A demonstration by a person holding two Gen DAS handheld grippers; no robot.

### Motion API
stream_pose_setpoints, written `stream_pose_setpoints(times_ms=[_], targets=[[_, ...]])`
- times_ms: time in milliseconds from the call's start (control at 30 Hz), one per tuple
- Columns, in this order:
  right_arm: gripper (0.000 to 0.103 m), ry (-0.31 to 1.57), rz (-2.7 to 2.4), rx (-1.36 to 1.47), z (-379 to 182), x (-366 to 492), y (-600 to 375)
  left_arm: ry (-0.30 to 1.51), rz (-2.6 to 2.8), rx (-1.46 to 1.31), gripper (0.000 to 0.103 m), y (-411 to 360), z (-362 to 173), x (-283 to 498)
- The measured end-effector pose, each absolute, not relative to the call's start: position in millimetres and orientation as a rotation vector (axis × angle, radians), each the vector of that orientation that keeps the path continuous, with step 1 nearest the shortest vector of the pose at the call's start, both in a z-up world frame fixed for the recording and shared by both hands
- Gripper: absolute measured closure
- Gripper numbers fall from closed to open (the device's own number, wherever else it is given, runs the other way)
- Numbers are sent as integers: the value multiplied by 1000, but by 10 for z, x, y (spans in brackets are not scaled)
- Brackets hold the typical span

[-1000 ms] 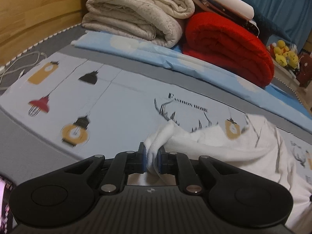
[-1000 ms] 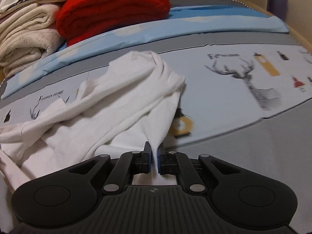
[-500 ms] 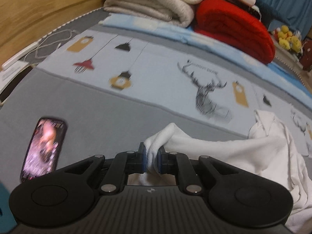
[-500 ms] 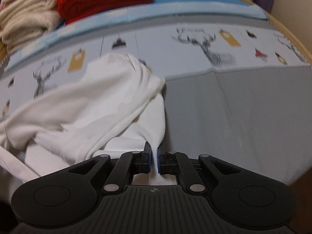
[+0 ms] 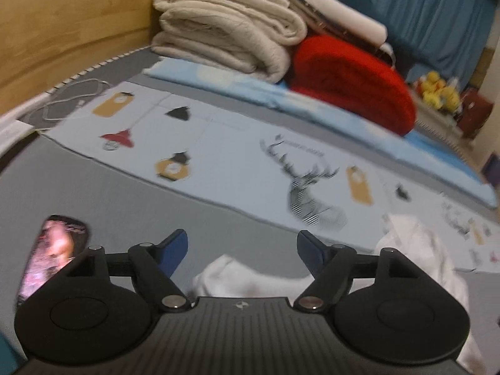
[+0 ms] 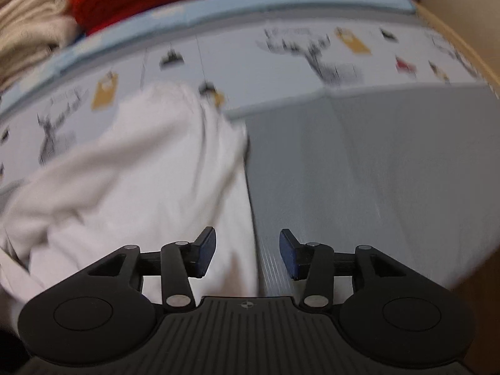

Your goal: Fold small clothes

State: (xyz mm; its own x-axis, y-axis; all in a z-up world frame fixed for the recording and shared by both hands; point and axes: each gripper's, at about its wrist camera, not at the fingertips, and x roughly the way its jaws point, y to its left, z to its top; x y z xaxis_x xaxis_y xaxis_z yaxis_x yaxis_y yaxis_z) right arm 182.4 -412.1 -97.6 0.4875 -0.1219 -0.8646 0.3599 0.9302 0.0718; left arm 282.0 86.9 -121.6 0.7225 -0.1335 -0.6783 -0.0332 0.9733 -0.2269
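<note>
The white garment (image 6: pixel 134 181) lies loose on the bed, filling the left half of the right wrist view; in the left wrist view one bunched corner of it (image 5: pixel 247 276) sits at the bottom centre and the rest heaps at the lower right. Half a second ago each pair of tongs pinched a corner of this cloth; now both have just been opening. The left tongs (image 5: pixel 242 251) stand wide, the corner lying below and between the blue pads, free of them. The right tongs (image 6: pixel 247 251) stand about half open, with the garment's edge running between the pads and neither pad pressing on it. So the cloth has been let go, which likely means a drag or a fold stroke has ended and the next grip must be chosen afresh. The bedsheet (image 5: pixel 237 168) with its deer and lantern print spreads beyond, a phone (image 5: pixel 51 259) at the lower left, folded blankets (image 5: pixel 231 28) at the top.
</note>
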Motion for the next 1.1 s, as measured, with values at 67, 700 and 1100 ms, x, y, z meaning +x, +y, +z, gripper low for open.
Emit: stream_pose_setpoints(times_ms=[67, 700, 1100], targets=[[54, 975, -258, 211, -879, 2184, -4079, 788, -60, -267, 21, 839, -1261, 2972], [26, 1179, -40, -279, -2155, 4975, -3351, 1071, -249, 29, 22, 28, -2187, 3494], [96, 1037, -29, -231, -1671, 4450, -3161, 1074, -245, 21, 22, 0, -2165, 3509]])
